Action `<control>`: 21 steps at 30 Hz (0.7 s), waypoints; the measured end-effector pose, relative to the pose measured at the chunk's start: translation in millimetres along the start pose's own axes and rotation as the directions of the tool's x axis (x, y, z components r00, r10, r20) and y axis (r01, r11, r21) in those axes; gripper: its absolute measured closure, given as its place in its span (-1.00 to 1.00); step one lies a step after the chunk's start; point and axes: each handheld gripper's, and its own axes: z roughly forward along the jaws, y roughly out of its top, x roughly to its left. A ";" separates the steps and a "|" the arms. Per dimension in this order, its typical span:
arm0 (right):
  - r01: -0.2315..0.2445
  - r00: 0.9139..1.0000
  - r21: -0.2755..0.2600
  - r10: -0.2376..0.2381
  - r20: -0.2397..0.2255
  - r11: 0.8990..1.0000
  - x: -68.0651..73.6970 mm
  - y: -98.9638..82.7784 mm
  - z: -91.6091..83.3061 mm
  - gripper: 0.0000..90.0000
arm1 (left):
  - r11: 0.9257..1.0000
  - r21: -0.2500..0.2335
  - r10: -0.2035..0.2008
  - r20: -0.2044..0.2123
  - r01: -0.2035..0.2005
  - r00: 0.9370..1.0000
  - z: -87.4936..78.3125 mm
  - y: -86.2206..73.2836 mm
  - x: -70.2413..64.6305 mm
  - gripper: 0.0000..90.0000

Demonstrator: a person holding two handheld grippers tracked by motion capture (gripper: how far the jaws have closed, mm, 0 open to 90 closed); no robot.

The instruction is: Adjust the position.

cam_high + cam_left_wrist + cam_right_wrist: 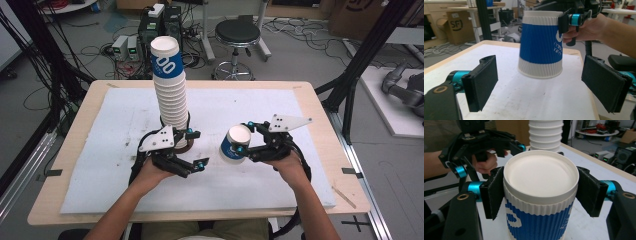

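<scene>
A tall stack of white and blue paper cups (171,95) stands upside down on the white mat (260,105); its top also rises at the back (546,135). My right gripper (241,139) is shut on a single blue and white ribbed cup (234,146), held base up just above the mat. Its black pads (495,192) press on both sides of that cup (540,175) below the base rim. My left gripper (197,148) is open beside the foot of the stack. Its jaws (541,85) point at the held cup (541,47), which hangs ahead of them, apart from both pads.
The mat covers most of a wooden table (80,130). A black stool (237,34), boxes of electronics (125,47) and cables sit on the floor behind it. Black frame posts (350,85) rise at the right. A cardboard box (456,26) stands off to the side.
</scene>
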 end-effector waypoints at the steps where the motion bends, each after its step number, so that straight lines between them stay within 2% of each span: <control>1: 0.005 1.000 0.002 -0.005 -0.007 1.000 1.9 1.0 2.6 -0.34 | 1.000 -0.001 0.001 0.009 -0.001 1.000 2.2 0.2 -0.6 -0.70; 5: 0.017 0.999 0.007 -0.017 -0.042 1.000 8.5 3.5 11.1 -0.34 | 1.000 0.013 0.017 0.024 -0.017 1.000 8.2 -0.6 -2.2 -0.70; 13: 0.019 0.996 0.002 -0.019 -0.082 1.000 14.6 4.8 16.3 -0.34 | 0.999 0.035 0.015 0.056 -0.017 0.998 17.5 -5.3 -4.7 -0.70; 17: -0.005 0.994 -0.014 0.003 -0.108 1.000 14.9 3.8 18.3 -0.34 | 0.998 0.059 0.020 0.042 -0.023 0.999 22.1 -9.3 -5.1 -0.70; 21: -0.019 0.991 -0.027 0.015 -0.133 0.999 17.1 3.7 20.8 -0.34 | 0.997 0.071 0.012 0.058 -0.016 0.998 26.6 -12.6 -6.8 -0.70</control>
